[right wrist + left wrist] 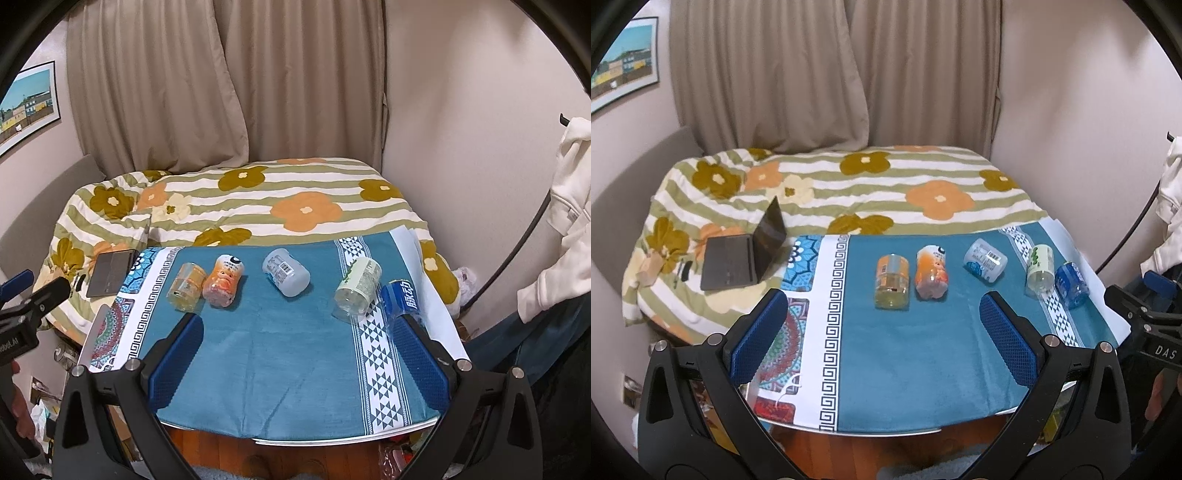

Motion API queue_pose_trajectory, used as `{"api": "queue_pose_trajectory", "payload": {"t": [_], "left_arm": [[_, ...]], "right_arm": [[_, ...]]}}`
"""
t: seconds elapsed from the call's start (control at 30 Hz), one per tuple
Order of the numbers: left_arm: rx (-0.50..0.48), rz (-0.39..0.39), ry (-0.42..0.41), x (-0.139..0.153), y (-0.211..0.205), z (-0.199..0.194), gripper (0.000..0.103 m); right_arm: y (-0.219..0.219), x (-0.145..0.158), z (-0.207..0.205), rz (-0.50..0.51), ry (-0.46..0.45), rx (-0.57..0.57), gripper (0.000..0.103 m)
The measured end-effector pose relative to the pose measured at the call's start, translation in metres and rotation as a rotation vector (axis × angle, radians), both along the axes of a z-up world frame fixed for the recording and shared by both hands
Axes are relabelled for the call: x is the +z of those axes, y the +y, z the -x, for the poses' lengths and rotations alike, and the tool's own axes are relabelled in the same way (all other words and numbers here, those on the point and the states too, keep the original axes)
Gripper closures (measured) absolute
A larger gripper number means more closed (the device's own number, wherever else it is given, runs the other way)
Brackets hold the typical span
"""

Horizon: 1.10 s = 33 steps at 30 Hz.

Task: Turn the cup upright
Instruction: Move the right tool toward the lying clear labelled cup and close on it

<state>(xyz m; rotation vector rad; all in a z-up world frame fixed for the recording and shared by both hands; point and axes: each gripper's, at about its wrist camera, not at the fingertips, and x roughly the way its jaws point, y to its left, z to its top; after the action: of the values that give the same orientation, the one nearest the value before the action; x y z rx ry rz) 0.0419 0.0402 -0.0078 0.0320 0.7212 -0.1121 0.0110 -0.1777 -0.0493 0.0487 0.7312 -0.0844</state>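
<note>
Several plastic cups lie on their sides on a teal cloth [916, 350] [280, 350] over a small table. From left to right: a yellow-orange cup [892, 281] [187, 281], an orange printed cup [931, 273] [224, 280], a white cup [984, 260] [286, 271], a pale green cup [1040, 270] [357, 283] and a blue cup [1071, 284] [400, 300]. My left gripper [882, 314] is open and empty, above the table's near half. My right gripper [301, 334] is open and empty; its right finger stands in front of the blue cup.
A bed with a flowered striped quilt [849, 184] lies behind the table. An open laptop [742, 254] sits on the quilt at the left. Curtains [831, 74] hang behind. White clothing [565, 221] hangs at the right. Floor clutter lies below the table's edge.
</note>
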Motion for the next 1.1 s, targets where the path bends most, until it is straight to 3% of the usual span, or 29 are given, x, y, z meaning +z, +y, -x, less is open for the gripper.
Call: {"api": "queue_pose_trajectory", "payload": {"t": [0.27, 0.5, 0.77, 1.1], "left_arm": [[-0.050, -0.028, 0.061, -0.017, 0.000, -0.032, 0.000], [-0.035, -0.029, 0.141, -0.046, -0.020, -0.069, 0.000], [-0.017, -0.053, 0.257, -0.077, -0.057, -0.129, 0.000], [-0.030, -0.052, 0.407, -0.124, -0.097, -0.187, 0.000]], "right_arm": [[-0.011, -0.013, -0.014, 0.008, 0.050, -0.076, 0.001], [-0.049, -0.040, -0.056, -0.057, 0.119, -0.113, 0.001], [-0.097, -0.089, -0.127, -0.185, 0.272, -0.137, 0.001], [-0.129, -0.143, -0.191, -0.260, 0.475, -0.158, 0.005]]}}
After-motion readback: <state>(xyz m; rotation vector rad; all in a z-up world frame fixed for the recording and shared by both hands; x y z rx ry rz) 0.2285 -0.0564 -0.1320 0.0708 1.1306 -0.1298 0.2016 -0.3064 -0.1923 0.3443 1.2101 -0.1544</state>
